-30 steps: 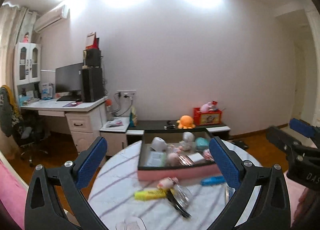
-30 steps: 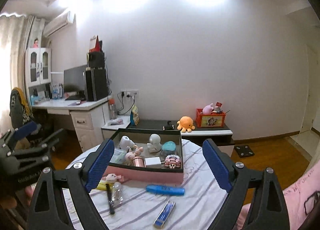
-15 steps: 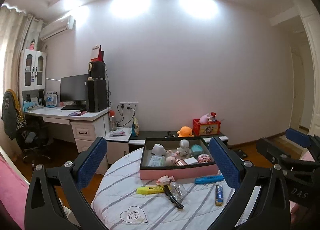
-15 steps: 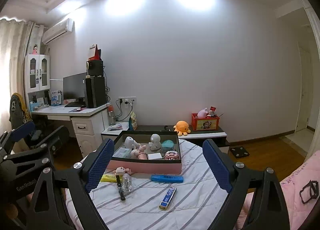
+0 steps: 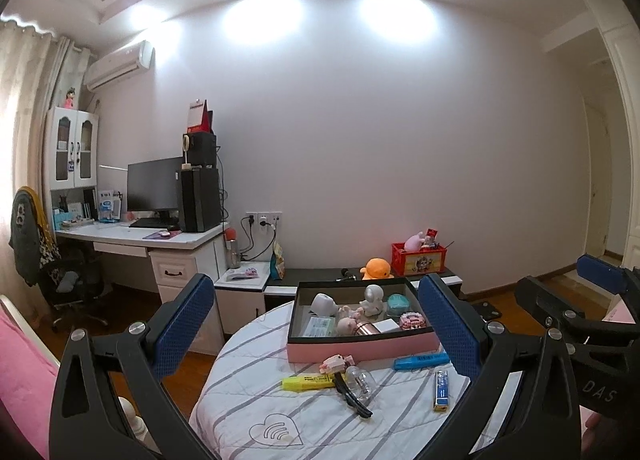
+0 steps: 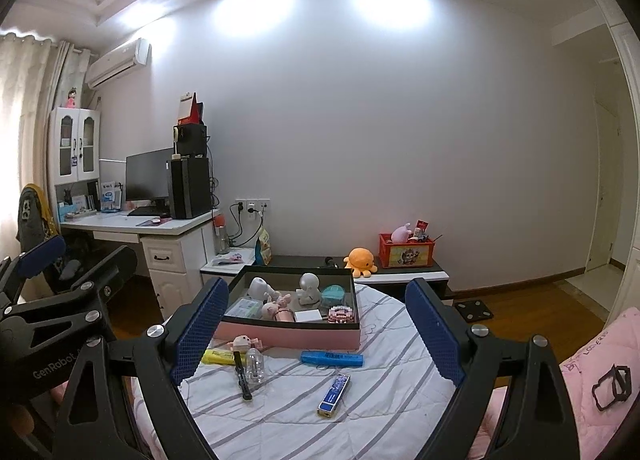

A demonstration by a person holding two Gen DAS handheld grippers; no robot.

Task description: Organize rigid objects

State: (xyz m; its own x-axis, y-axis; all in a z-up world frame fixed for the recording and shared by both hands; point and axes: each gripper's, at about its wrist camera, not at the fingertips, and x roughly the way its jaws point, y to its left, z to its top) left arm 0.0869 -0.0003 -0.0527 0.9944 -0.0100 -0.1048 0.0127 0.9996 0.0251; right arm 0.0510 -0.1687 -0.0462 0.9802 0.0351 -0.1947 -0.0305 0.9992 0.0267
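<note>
Striped table (image 6: 360,412), pink box (image 6: 288,334) holding figurines (image 6: 309,287)

A round counter (image 6: 380,412) under a grey-striped white cloth fills the lower middle of the frame. On it lie a pink box (image 6: 288,334), yellow highlighter (image 6: 218,357), blue highlighter (image 6: 332,359), black clip (image 6: 242,376), clear bottle (image 6: 255,365) and blue bar (image 6: 334,396).

two highlighters (image 6: 332,358) (image 6: 218,357), one pink box (image 6: 288,334), two hand-held grippers (image 5: 316,334) (image 6: 316,334).
</note>
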